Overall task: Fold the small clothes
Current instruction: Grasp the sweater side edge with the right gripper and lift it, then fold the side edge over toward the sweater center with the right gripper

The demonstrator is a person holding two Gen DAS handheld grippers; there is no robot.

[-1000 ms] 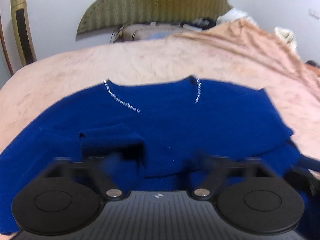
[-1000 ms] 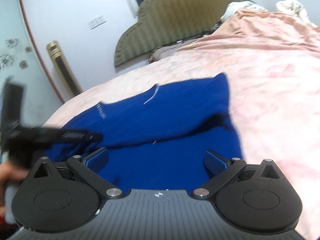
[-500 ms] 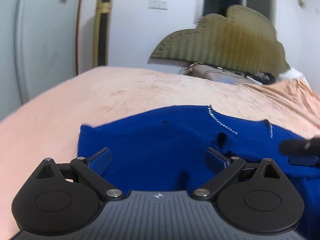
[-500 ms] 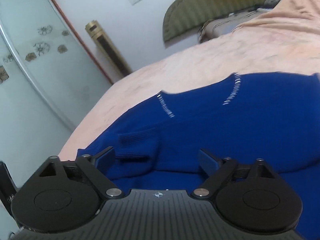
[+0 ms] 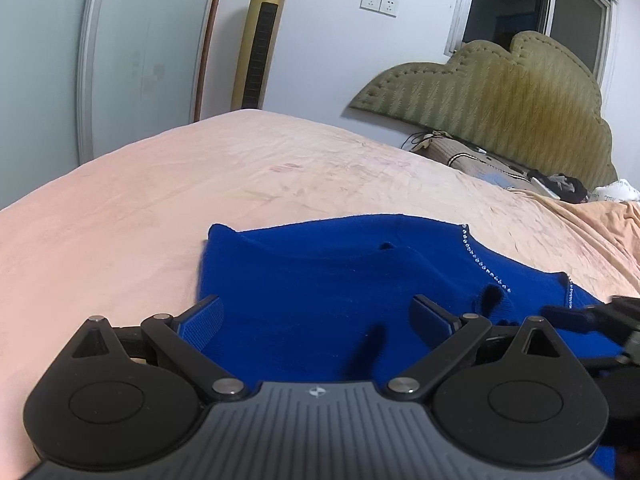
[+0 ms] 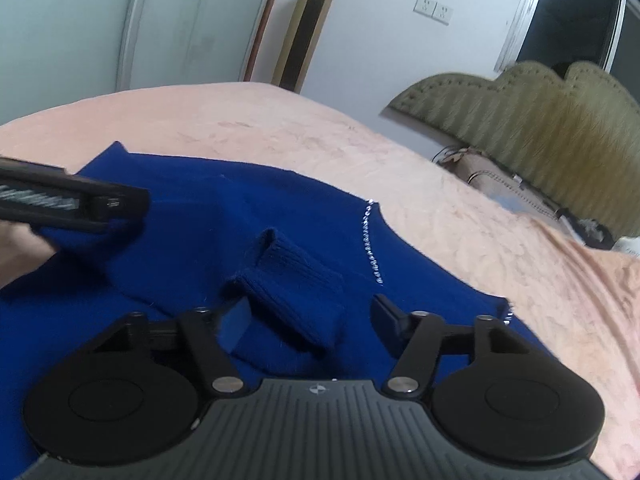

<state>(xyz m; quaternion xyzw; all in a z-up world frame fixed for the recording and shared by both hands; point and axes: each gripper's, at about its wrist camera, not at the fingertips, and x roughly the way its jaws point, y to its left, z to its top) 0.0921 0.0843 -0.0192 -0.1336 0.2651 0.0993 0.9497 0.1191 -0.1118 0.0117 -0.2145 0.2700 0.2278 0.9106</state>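
A royal-blue knit sweater [image 5: 320, 272] lies spread on the pink bedspread [image 5: 140, 200], with a line of rhinestones [image 5: 480, 264] along its neckline. My left gripper [image 5: 320, 314] hovers open over the sweater's left part, with nothing pressed between its pads. In the right wrist view a ribbed sleeve cuff [image 6: 296, 276] lies folded onto the sweater's body. My right gripper [image 6: 312, 320] straddles that cuff and its jaws are closing. The right pad still stands apart from the cuff. The left gripper [image 6: 80, 200] shows side-on at the left edge, with a hand [image 6: 20, 248] below it.
A padded olive headboard [image 5: 500, 92] and pillows [image 5: 480, 160] stand at the far right. A gold tower fan [image 5: 262, 40] and a wardrobe door [image 5: 132, 52] line the wall behind the bed. The bedspread stretches bare left of and beyond the sweater.
Both views have swung left across the sweater. My right gripper's jaws have narrowed from wide open and now bracket the sleeve cuff. My left gripper let go of the sleeve and now hovers open.
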